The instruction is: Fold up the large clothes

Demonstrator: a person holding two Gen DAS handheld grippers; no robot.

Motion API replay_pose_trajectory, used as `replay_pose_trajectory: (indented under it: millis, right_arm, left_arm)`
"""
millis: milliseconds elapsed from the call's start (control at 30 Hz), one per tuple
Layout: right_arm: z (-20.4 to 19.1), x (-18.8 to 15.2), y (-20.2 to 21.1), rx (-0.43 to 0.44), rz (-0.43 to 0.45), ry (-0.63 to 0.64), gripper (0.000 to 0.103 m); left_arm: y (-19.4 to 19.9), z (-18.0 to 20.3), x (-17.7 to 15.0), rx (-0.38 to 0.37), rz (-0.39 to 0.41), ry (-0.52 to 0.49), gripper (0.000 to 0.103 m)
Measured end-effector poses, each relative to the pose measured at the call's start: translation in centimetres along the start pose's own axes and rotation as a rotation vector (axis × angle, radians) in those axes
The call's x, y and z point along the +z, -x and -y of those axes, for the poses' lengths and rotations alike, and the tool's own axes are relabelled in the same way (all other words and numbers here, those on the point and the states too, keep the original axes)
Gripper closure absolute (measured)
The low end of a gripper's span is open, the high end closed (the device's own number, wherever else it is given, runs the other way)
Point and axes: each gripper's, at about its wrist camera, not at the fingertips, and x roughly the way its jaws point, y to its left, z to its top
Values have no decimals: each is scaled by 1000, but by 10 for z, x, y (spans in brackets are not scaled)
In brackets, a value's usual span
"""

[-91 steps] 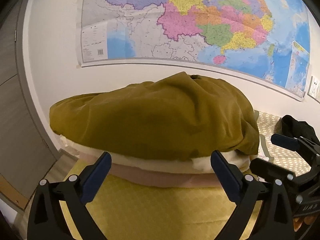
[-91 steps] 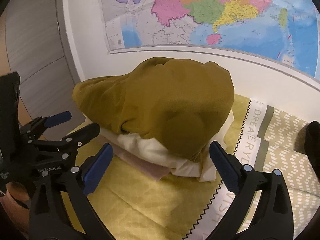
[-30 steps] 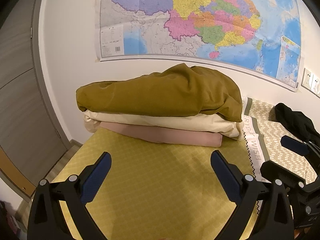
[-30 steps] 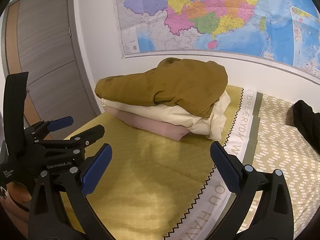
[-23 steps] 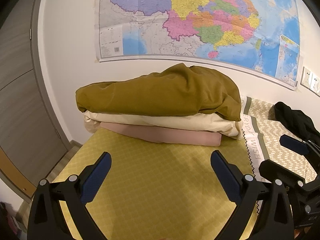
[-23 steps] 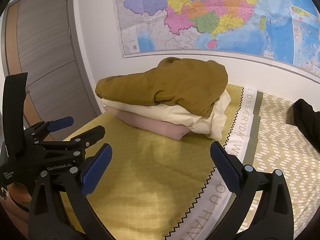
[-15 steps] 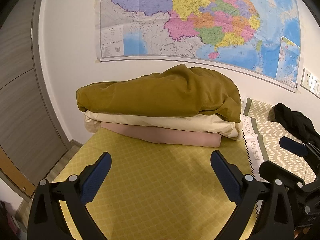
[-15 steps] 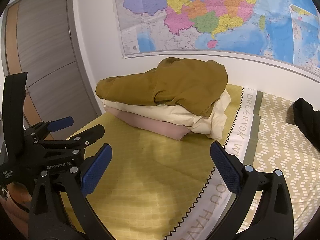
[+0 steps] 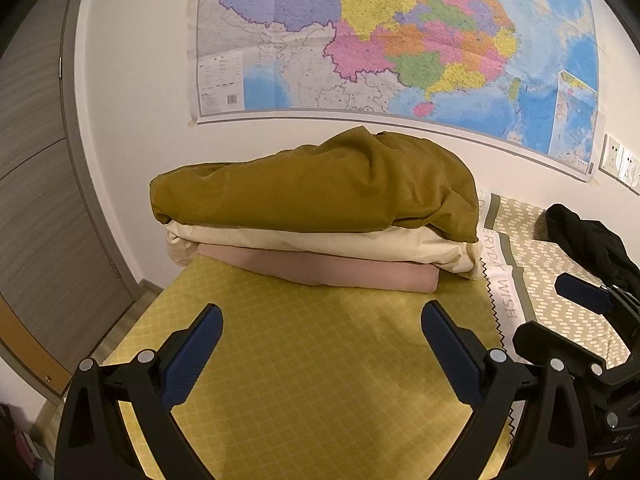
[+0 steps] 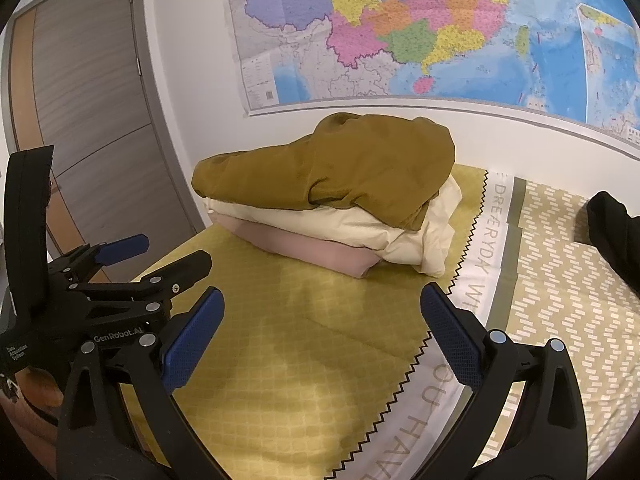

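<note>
A stack of folded clothes rests at the far end of the bed: an olive-brown garment (image 9: 320, 188) (image 10: 352, 164) on top, a cream one (image 9: 320, 242) (image 10: 360, 228) under it, a pink one (image 9: 320, 270) (image 10: 312, 250) at the bottom. An unfolded black garment (image 9: 588, 240) (image 10: 616, 228) lies to the right. My left gripper (image 9: 320, 344) is open and holds nothing, well short of the stack. My right gripper (image 10: 320, 332) is open too, beside the left one, over the yellow bedspread (image 9: 312, 380) (image 10: 288, 340).
A large wall map (image 9: 400, 40) (image 10: 420, 28) hangs behind the stack. A grey door (image 10: 84, 120) (image 9: 32, 200) stands at the left, past the bed's edge. The patterned part of the cover (image 10: 560, 288) with a lettered white band (image 10: 480, 272) runs to the right.
Both grippers have drawn back from the stack since three seconds ago, open throughout. Over the last second the views barely shift. The stack has not moved.
</note>
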Motion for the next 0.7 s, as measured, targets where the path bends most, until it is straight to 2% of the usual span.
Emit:
replay_pose_trajectory:
  millis: [700]
  right_arm:
    - [-1, -4, 1, -3, 2, -12, 6]
  left_arm:
    - [-1, 3, -3, -2, -7, -4, 7]
